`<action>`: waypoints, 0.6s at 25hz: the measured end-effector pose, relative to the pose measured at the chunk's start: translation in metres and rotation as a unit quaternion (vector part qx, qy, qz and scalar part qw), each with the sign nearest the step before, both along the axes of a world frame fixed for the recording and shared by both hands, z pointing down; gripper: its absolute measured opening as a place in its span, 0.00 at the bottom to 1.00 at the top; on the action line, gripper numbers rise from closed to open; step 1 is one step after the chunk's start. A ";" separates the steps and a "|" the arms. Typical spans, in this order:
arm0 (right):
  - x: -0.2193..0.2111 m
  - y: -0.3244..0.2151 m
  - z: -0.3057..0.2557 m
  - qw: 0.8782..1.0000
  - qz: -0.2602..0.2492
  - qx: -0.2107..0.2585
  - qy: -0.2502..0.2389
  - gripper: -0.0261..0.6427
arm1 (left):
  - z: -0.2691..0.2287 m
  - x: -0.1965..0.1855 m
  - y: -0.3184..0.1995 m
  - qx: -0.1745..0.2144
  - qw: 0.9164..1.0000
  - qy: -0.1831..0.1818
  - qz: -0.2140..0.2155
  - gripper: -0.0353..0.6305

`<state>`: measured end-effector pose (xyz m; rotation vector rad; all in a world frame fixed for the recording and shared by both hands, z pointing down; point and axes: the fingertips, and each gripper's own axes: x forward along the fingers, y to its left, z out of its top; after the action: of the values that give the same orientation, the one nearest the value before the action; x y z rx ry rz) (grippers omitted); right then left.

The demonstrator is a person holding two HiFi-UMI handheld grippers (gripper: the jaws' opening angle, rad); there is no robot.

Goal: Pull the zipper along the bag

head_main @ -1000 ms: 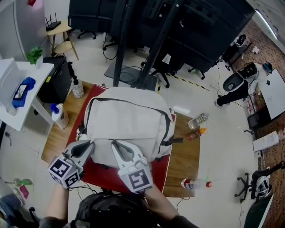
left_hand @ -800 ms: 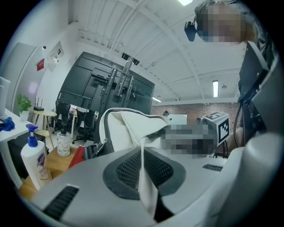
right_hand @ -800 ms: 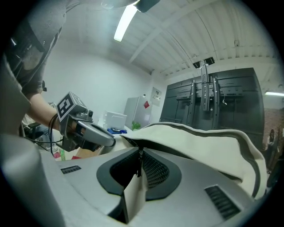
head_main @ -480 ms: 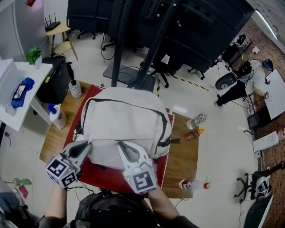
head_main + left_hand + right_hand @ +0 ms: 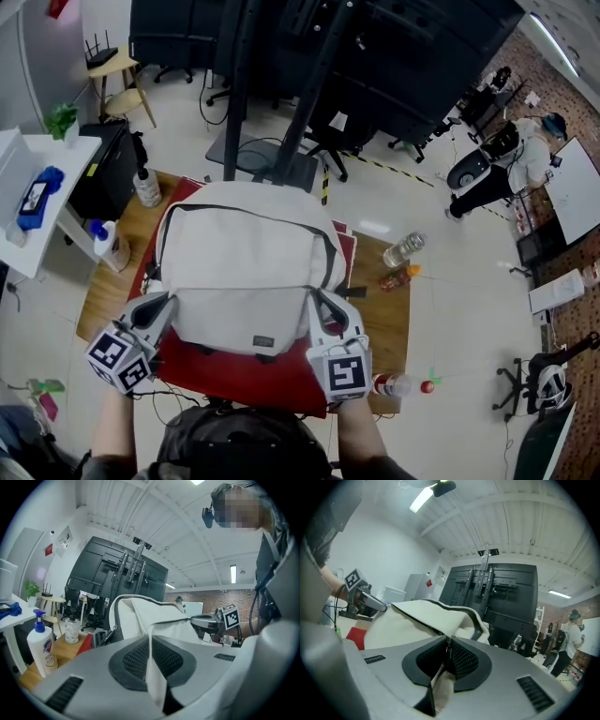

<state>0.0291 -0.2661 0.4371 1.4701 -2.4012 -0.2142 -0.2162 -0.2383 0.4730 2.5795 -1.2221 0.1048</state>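
A cream backpack (image 5: 248, 272) lies on a red mat (image 5: 253, 370) on the wooden table (image 5: 386, 323). Its dark zipper (image 5: 330, 255) runs round the top and down both sides. My left gripper (image 5: 164, 302) is at the bag's near left corner, shut on a fold of cream fabric (image 5: 151, 644). At the near right corner, where the zipper line ends, my right gripper (image 5: 320, 298) is shut on the zipper pull (image 5: 447, 645), with cream cloth hanging below the pads. The left gripper view shows the right gripper (image 5: 211, 619) across the bag (image 5: 154, 613).
A spray bottle (image 5: 105, 246) and a pump bottle (image 5: 143, 187) stand at the table's left edge. Three plastic bottles (image 5: 403, 251) (image 5: 398, 277) (image 5: 398, 384) lie on the right part. A black stand (image 5: 300, 112) rises behind the table; a white side table (image 5: 28, 220) is at left.
My right gripper has slid from the middle of the bag's near edge rightwards to its near right corner. The left gripper has kept its hold at the left corner.
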 end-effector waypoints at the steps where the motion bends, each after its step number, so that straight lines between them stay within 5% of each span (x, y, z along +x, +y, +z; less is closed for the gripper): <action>1: 0.010 0.000 -0.001 1.000 0.006 0.005 0.007 0.14 | 0.000 0.001 0.000 0.000 1.000 -0.001 0.000 0.12; 5: 0.025 0.003 0.005 0.998 0.002 0.024 0.053 0.14 | 0.000 0.004 -0.001 0.000 1.000 -0.003 -0.005 0.12; 15: 0.027 0.008 0.006 1.000 0.009 -0.001 0.001 0.14 | -0.002 0.010 0.003 0.001 0.999 -0.009 -0.033 0.12</action>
<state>0.0560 -0.2585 0.4434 1.4885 -2.3852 -0.2087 -0.2065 -0.2352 0.4715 2.5421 -1.3125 0.1136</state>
